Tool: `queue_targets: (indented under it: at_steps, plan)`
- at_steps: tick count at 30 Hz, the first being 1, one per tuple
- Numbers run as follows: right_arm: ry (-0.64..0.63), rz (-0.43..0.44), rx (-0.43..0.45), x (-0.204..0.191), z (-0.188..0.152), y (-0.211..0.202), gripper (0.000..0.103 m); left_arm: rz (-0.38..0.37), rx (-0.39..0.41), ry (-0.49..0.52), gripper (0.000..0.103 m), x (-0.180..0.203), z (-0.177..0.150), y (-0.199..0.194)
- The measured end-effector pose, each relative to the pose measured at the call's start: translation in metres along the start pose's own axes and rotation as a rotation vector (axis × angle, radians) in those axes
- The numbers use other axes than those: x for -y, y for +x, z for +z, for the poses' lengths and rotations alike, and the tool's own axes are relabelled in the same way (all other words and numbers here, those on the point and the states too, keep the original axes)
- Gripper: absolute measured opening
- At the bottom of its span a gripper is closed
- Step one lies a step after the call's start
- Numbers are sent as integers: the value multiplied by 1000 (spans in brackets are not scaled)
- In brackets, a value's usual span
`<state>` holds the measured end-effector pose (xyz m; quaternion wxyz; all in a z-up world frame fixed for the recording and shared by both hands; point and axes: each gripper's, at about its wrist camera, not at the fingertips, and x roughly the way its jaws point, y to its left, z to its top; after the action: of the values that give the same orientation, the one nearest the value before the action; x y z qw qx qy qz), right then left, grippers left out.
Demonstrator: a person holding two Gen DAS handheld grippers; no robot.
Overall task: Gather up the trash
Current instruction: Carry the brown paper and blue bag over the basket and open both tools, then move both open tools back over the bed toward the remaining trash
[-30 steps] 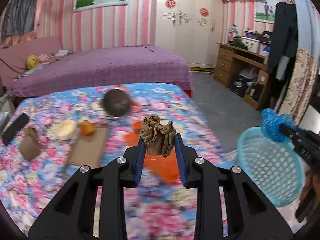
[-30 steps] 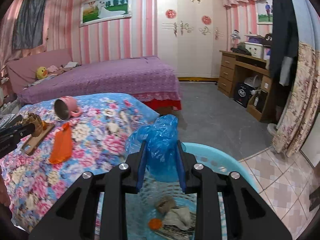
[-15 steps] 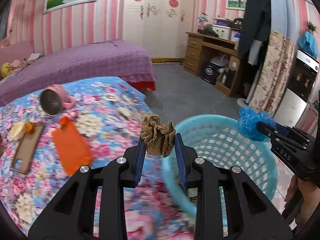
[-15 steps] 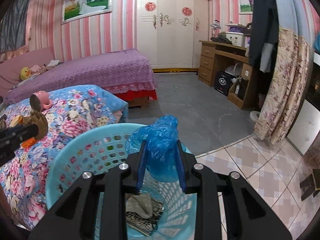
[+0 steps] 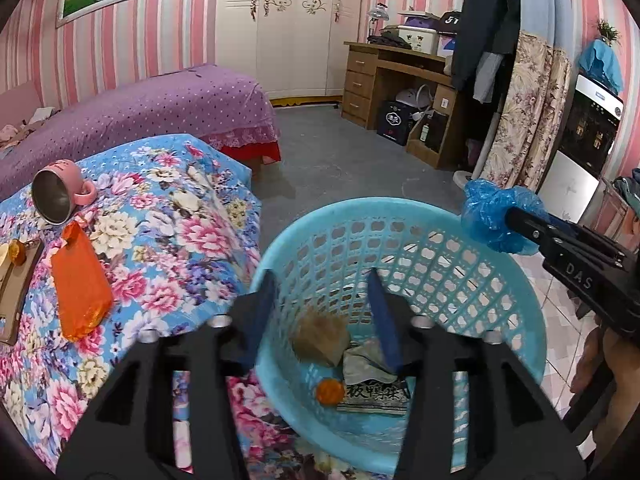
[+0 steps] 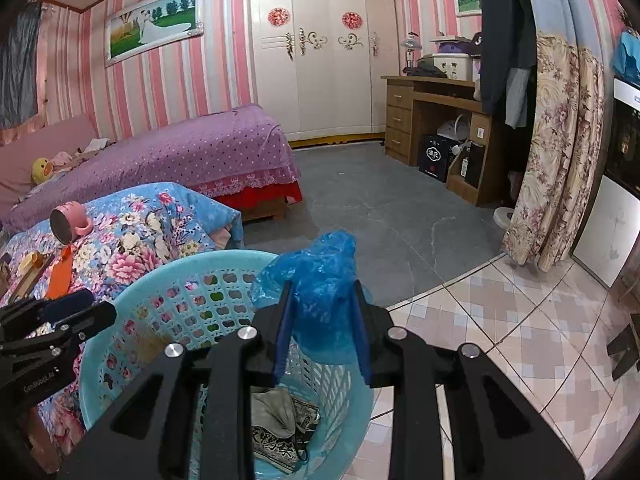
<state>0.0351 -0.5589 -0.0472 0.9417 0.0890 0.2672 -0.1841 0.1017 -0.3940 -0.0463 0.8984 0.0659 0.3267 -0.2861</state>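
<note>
A light blue plastic basket (image 5: 432, 216) stands beside the floral bed; it also shows in the right wrist view (image 6: 132, 300). My left gripper (image 5: 320, 304) is open over the basket, and the brown crumpled paper (image 5: 320, 338) is blurred inside it, above other trash. My right gripper (image 6: 322, 320) is shut on a crumpled blue plastic bag (image 6: 320, 276) above the basket's rim; the bag also shows in the left wrist view (image 5: 492, 216).
On the floral bedspread (image 5: 180, 240) lie an orange packet (image 5: 80, 288), a tipped pink mug (image 5: 60, 194) and a brown board (image 5: 16, 280). A purple bed (image 6: 200, 148), a wooden desk (image 6: 432, 116) and a floral curtain (image 6: 560, 160) stand around the grey floor.
My left gripper swung from the bed to over the basket, opened and let go of the brown paper, which has dropped in. My right gripper still holds the blue bag.
</note>
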Motion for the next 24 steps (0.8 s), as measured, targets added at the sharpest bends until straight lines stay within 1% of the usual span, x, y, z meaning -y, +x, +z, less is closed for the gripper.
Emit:
queue_targets:
  at_steps: [2, 3, 5, 7, 8, 11, 16, 17, 18, 19, 20, 21, 22, 23, 24]
  plan:
    - [-7, 1, -3, -2, 0, 1, 27, 16, 5, -2, 69, -5, 1, -2]
    - [-10, 2, -4, -3, 0, 1, 27, 33, 11, -6, 73, -9, 1, -3]
    - [-15, 0, -5, -4, -1, 1, 27, 63, 21, -11, 85, -16, 2, -6]
    - [-17, 2, -4, -4, -1, 0, 27, 94, 24, -13, 91, -27, 3, -8]
    - [-20, 5, -2, -5, -1, 0, 27, 107, 25, -15, 93, -31, 3, -9]
    - [-35, 8, -1, -11, -1, 1, 28, 140, 27, -22, 96, -42, 4, -11]
    - [-50, 11, 13, -18, -1, 0, 28, 166, 38, -55, 97, -63, 3, -19]
    - [-52, 9, 14, -19, -1, -1, 31, 175, 43, -61, 97, -68, 2, -22]
    - [-55, 4, 17, -20, -1, -1, 41, 180, 46, -64, 97, -69, 1, -23]
    - [-57, -1, 23, -22, -1, -2, 49, 186, 48, -66, 97, -72, 1, -24]
    - [-58, -5, 30, -23, -1, -3, 61, 193, 49, -70, 97, -76, 0, -25]
    - [-57, -7, 37, -24, 0, -4, 65, 198, 50, -75, 97, -79, -1, -27]
    - [-55, -6, 41, -25, 0, -5, 66, 202, 50, -80, 97, -83, -2, -29]
    - [-51, -7, 45, -26, 1, -6, 69, 207, 51, -85, 97, -86, -2, -31]
    - [-47, -11, 49, -27, 1, -6, 76, 212, 51, -86, 97, -89, -3, -32]
